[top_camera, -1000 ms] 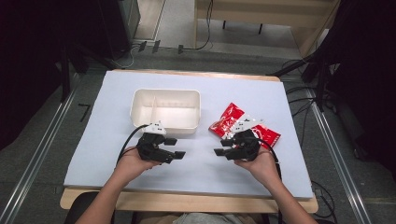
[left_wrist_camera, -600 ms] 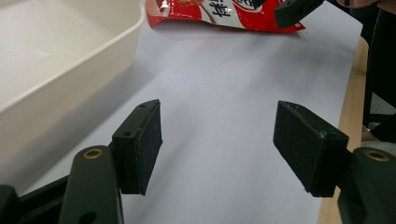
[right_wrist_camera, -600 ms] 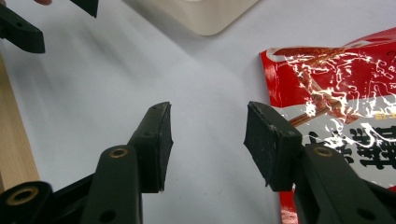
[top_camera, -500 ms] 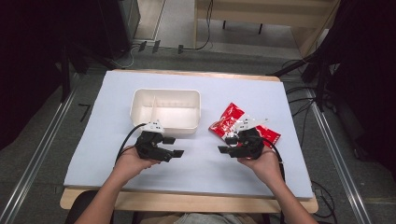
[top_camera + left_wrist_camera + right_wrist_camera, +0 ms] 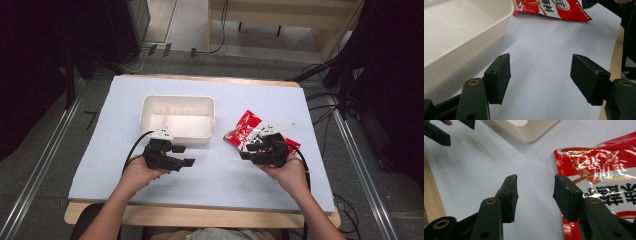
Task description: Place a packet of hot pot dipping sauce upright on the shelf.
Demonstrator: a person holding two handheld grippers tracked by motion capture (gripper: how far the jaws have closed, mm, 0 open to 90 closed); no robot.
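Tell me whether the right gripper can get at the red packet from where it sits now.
Probably yes. The right gripper sits at the edge of the red packet, its jaws apart with bare table between them, just been closing. Nothing lies between them and the packet's edge.

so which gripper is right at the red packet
The right gripper: its jaws straddle the near edge of the red packet, not yet pressing it. The left gripper sits apart, by the white tray.

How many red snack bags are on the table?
1. The red snack bag lies right of the white tray, partly under the right hand-held gripper; another could hide beneath.
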